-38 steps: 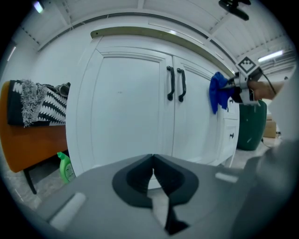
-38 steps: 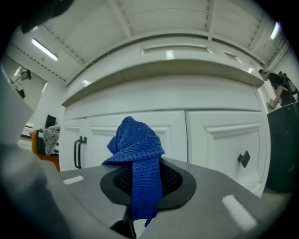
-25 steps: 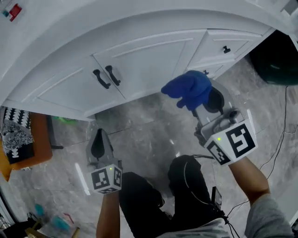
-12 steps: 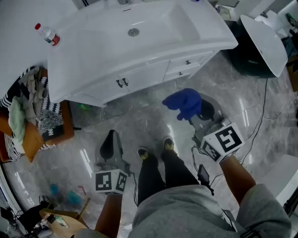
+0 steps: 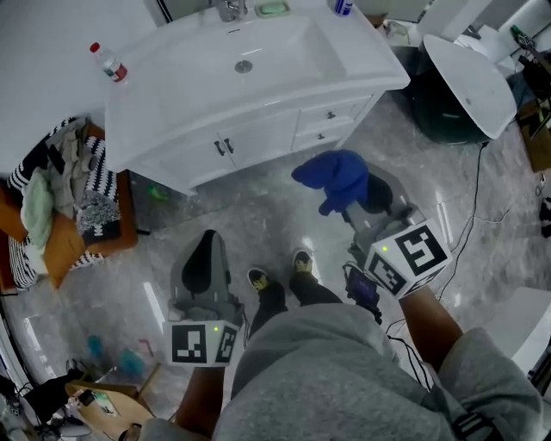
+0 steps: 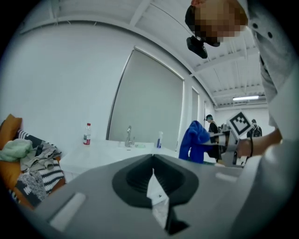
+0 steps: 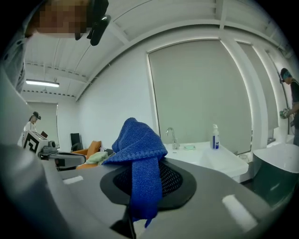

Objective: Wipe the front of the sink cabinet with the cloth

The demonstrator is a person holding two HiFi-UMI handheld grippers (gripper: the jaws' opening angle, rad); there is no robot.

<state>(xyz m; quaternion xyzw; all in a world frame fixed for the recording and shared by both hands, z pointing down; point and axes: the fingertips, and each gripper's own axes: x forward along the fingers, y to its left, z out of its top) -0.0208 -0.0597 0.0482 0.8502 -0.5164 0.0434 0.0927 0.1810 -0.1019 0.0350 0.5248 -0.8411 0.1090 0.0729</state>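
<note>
Well apart from the cabinet front, the blue cloth [image 5: 334, 179] hangs bunched over the tip of the right gripper [image 5: 355, 211], whose jaws pinch it. From the head view, the white sink cabinet [image 5: 258, 142] stands at eleven o'clock from the cloth, with grey marble floor [image 5: 241, 215] between them. The left gripper [image 5: 205, 250] hovers at seven o'clock from the cloth, its jaws pressed together on nothing. A bottle [image 5: 109, 62] stands on the counter at nine o'clock from the sink [image 5: 284, 52]. A heap of clothes [image 5: 52, 202] lies at the picture's nine o'clock.

blue cloth [image 5: 334, 179] drapes right gripper [image 5: 355, 205], jaw tips buried | faucet [image 5: 228, 9] at countertop [image 5: 172, 95] rear edge, cut off up top | bottle [image 5: 109, 62] label unreadable
</note>
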